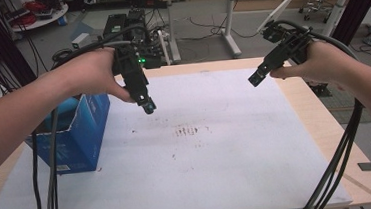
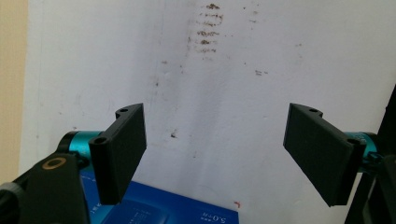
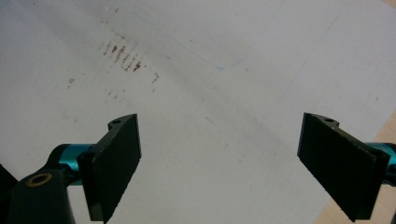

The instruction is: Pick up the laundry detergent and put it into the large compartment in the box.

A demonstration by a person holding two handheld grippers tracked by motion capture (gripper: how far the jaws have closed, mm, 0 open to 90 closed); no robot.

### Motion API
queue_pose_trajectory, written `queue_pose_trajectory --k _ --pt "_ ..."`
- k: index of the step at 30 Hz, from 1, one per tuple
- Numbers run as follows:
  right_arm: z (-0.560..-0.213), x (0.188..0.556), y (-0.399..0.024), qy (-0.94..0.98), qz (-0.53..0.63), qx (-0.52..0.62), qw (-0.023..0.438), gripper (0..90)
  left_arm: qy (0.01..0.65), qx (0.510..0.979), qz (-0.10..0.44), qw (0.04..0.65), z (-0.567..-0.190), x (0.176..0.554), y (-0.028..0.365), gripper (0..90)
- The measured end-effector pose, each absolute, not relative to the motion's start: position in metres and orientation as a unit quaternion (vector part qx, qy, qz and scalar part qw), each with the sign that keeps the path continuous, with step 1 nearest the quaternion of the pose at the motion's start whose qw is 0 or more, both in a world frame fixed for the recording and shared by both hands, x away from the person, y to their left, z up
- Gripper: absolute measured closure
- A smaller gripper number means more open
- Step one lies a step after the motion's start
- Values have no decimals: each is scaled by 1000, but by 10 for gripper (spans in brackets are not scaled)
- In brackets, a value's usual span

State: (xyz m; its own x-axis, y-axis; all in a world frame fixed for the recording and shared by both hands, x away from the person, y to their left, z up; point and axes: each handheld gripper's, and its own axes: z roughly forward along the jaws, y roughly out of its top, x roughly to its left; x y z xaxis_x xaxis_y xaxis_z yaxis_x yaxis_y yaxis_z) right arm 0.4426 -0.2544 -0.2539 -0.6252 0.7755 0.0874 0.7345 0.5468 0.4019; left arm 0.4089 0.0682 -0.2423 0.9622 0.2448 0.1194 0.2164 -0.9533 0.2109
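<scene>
My left gripper (image 1: 148, 107) hangs above the white sheet (image 1: 202, 153), just right of a blue box (image 1: 83, 137). In the left gripper view its jaws stand wide apart with nothing between them (image 2: 215, 154), and the blue box (image 2: 173, 212) lies below them at the bottom edge. My right gripper (image 1: 255, 80) is raised over the sheet's far right part. Its jaws are also wide apart and empty (image 3: 219, 168), above bare white sheet (image 3: 210, 116).
Brown smudges (image 1: 186, 131) mark the sheet's middle. The wooden table edge (image 1: 320, 124) runs along the right. Black cables (image 1: 338, 157) trail from the right hand across the table's right side, others (image 1: 49, 185) hang at the left. A desk and equipment stand beyond the table.
</scene>
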Motion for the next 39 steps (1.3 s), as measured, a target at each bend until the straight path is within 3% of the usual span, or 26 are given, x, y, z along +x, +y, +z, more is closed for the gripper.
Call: queue_pose_trajectory --k 39 --pt "-256 446 -246 883 203 422 47 127 127 985 69 93 -241 410 78 215"
